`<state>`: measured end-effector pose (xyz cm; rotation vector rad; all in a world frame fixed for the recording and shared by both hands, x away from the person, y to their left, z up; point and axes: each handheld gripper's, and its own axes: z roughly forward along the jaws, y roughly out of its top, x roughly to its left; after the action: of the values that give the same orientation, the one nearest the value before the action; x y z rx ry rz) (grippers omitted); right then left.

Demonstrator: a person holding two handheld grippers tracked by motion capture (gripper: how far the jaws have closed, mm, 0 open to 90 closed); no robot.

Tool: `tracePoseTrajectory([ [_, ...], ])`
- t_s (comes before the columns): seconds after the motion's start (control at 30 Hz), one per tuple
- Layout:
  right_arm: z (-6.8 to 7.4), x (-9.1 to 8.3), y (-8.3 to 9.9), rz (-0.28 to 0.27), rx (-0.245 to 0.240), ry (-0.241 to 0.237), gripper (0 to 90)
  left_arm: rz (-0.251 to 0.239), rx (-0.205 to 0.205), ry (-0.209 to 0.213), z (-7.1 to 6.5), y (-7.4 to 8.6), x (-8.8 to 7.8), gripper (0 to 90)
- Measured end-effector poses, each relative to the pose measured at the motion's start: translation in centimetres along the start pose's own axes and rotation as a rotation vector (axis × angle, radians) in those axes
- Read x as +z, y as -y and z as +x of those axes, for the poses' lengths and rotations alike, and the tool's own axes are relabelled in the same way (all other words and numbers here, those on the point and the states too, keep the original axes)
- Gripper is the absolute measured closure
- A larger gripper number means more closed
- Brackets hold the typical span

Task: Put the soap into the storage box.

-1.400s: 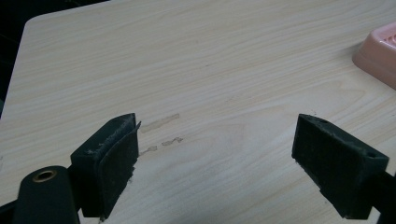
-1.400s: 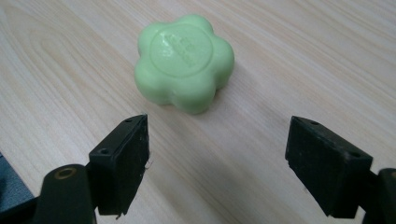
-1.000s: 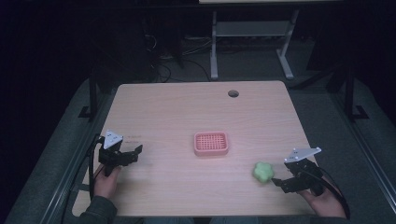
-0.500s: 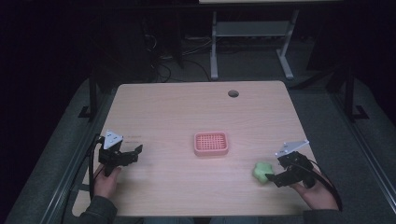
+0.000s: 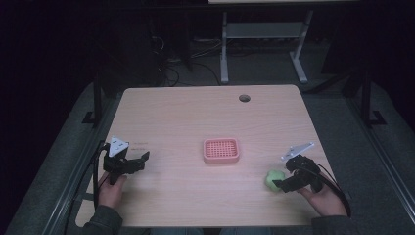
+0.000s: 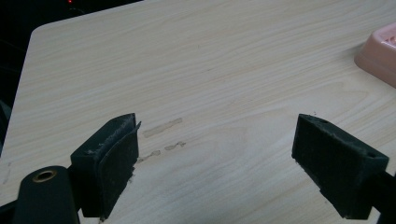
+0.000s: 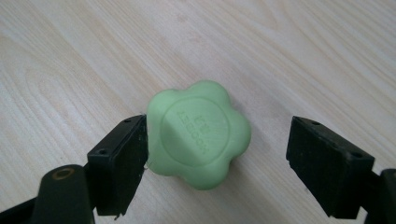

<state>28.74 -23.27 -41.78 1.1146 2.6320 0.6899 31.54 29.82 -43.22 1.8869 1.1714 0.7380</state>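
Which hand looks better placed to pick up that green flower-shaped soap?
The right. The right gripper has its open jaws either side of the green soap, one pad at its edge. The left gripper sits far across the table, open over bare wood.

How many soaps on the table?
1. A green flower-shaped soap bar lies on the light wooden table near its front right, between the open jaws of the right hand-held gripper. The pink plastic soap dish at centre holds none.

Bare table point(image 5: 186, 117) lay open all round; only the pink tray point(image 5: 221, 150) stood mid-table between the grippers
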Motion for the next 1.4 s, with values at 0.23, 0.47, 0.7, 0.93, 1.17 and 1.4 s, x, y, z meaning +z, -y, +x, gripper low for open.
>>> tracePoseTrajectory([
  [0.23, -0.1, 0.2, 0.3, 0.005, 0.024, 0.002, 19.7, 0.0, 0.013, 0.0, -0.1, 0.0, 0.0, 14.2],
  [0.47, -0.1, 0.6, 0.3, 0.009, 0.04, -0.005, 17.1, -0.004, 0.015, -0.001, -0.1, -0.1, 0.0, 14.2],
  [0.7, 0.3, 0.8, 0.0, 0.013, 0.038, -0.023, 17.1, -0.001, 0.02, -0.001, -0.1, -0.1, 0.0, 14.2],
  [0.93, 0.8, 1.6, -0.4, 0.047, 0.024, -0.03, 16.1, 0.001, 0.025, 0.0, -0.2, -0.1, 0.0, 14.2],
  [1.17, 1.0, 2.6, -0.6, 0.087, 0.03, -0.035, 16.1, 0.0, 0.024, 0.0, -0.2, -0.1, 0.1, 14.2],
  [1.4, 1.1, 3.0, -0.7, 0.1, 0.021, -0.026, 15.9, 0.002, 0.027, 0.001, -0.3, -0.1, 0.1, 14.2],
])
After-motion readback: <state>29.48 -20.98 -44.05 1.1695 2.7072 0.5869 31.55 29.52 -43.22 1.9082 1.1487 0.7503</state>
